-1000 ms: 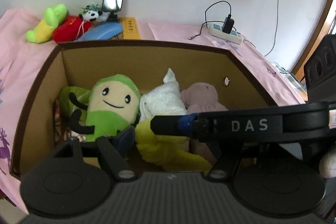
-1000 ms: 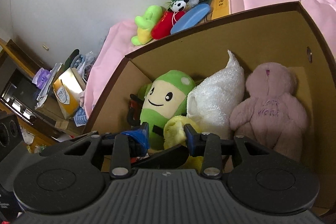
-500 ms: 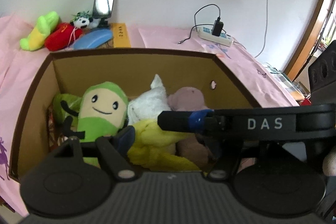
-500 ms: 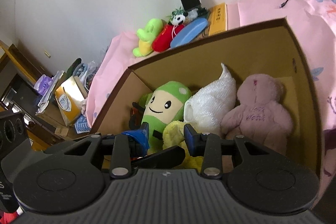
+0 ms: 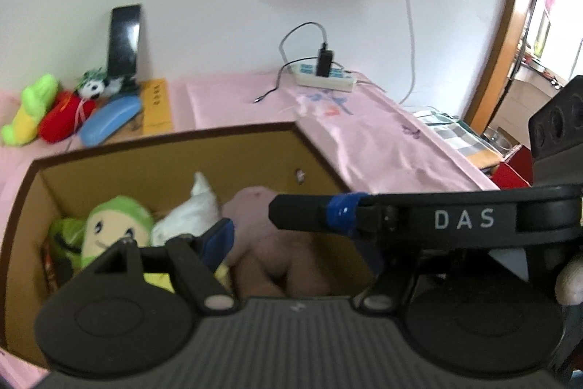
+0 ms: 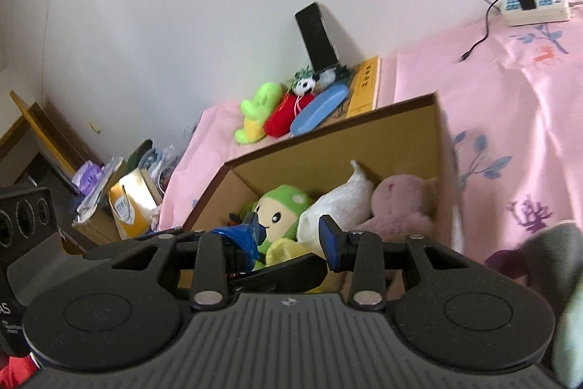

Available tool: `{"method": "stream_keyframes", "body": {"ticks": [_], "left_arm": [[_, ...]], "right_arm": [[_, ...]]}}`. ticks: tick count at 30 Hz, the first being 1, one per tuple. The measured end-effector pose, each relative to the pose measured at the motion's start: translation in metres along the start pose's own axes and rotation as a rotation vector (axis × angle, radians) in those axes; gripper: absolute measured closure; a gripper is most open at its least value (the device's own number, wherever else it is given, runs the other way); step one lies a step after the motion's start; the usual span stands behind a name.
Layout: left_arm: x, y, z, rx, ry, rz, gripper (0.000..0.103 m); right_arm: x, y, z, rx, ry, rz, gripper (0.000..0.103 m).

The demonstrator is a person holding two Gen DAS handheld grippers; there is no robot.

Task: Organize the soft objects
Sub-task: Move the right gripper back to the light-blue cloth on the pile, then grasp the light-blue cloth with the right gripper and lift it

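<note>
a cardboard box [image 6: 411,130] sits on a pink cloth [image 6: 510,119] with its top open, and the soft toys are packed inside it: a green and cream smiling plush [image 6: 282,206] toward the left wall, a white fluffy toy [image 6: 342,203] in the middle with a pointed tip sticking up, a dusty pink teddy [image 6: 404,203] against the right wall, and a yellow plush [image 6: 288,248] lying low at the front, partly hidden by the gripper hardware. the right gripper [image 6: 291,232] hangs in front of the box with its blue-taped fingers apart and nothing pinched between them; the toys seen through the gap lie behind it, down in the box. the left gripper [image 5: 288,228] is also spread wide and empty (the black bar lettered das that crosses its view is the other handset, not something it holds), its near finger [image 5: 215,241] over the box's front edge. beyond the box, against the white wall, a small row of things rests on the cloth: a lime and yellow plush [image 6: 257,113], a red plush [image 6: 286,115], a little panda [image 6: 306,84], a blue case [image 6: 320,110], a yellow book [image 6: 364,86] and a dark phone [image 6: 316,35] propped upright. a white power strip [image 6: 535,6] with a black plug and cable lies farther right on the cloth. off the left edge of the cloth, a yellow packet [image 6: 127,203] stands among clutter that is too blurred to name.
</note>
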State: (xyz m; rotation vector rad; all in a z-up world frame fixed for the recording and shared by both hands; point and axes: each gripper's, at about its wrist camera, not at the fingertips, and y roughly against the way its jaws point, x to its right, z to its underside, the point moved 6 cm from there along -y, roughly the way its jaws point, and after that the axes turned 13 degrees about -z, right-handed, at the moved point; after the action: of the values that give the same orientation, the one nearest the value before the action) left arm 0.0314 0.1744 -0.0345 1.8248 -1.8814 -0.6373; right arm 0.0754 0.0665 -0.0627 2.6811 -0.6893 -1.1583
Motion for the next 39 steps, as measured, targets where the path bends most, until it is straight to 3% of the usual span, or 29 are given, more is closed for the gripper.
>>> {"method": "stream_keyframes", "body": {"ticks": [12,22,27,29,39], "left_arm": [[0.082,-0.001,-0.007,0.001,-0.091,0.087,0.032],[0.148,-0.023,0.003,-0.073,-0.133,0.149,0.031],[0.163,-0.044,0.019,-0.156,-0.112,0.122,0.031],[0.171,-0.045,0.023,-0.138,-0.141,0.088,0.029],[0.184,-0.066,0.039,-0.223,-0.097,0.049,0.029]], "right_arm": [[0.044,0.071,-0.006,0.094,-0.048,0.087,0.083],[0.096,0.119,0.003,0.083,-0.142,0.184,0.082],[0.123,0.135,0.012,0.051,-0.191,0.217,0.082],[0.133,0.14,0.015,0.036,-0.204,0.229,0.082],[0.168,0.154,0.02,-0.029,-0.241,0.243,0.082]]}}
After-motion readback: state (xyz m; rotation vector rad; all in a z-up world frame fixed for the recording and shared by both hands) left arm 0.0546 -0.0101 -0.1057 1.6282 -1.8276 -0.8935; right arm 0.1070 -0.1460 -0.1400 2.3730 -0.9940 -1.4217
